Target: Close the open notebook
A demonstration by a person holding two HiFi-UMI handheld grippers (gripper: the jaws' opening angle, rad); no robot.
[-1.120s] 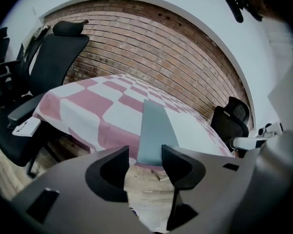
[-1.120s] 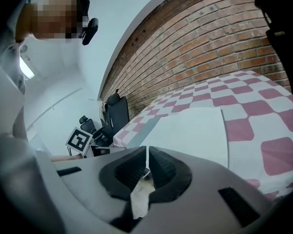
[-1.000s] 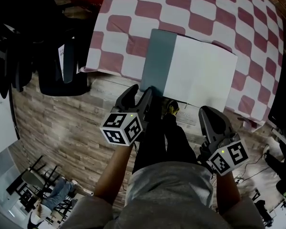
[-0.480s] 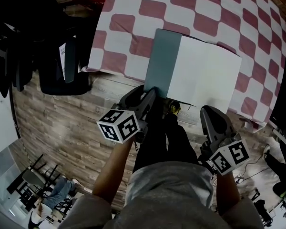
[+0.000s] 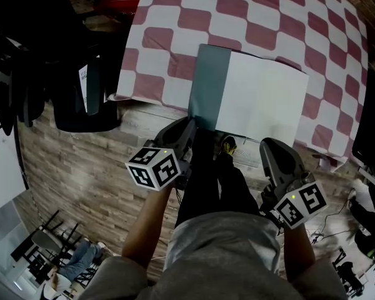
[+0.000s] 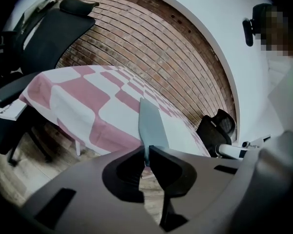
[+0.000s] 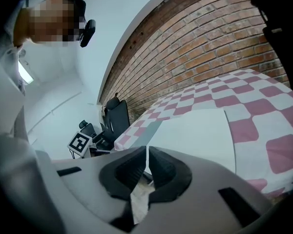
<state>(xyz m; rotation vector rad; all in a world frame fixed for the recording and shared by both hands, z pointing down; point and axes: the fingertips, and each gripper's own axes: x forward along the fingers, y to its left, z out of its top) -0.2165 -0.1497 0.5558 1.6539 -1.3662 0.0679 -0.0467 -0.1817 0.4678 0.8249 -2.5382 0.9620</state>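
Left gripper (image 5: pixel 187 129) clamped on the notebook (image 5: pixel 262 99) by its grey cover (image 5: pixel 210 83); right gripper (image 5: pixel 270 145) held shut and empty.
Across the tabletop a red-and-white checked tablecloth (image 5: pixel 175 24) is spread, and the notebook is seen lying open at its near edge, white page up, grey cover to the left. Jaws of the left gripper have just been closed, and the cover's near left corner is pinched between them. By the notebook's near right corner, the right gripper is held just off the tabletop's edge, touching nothing.
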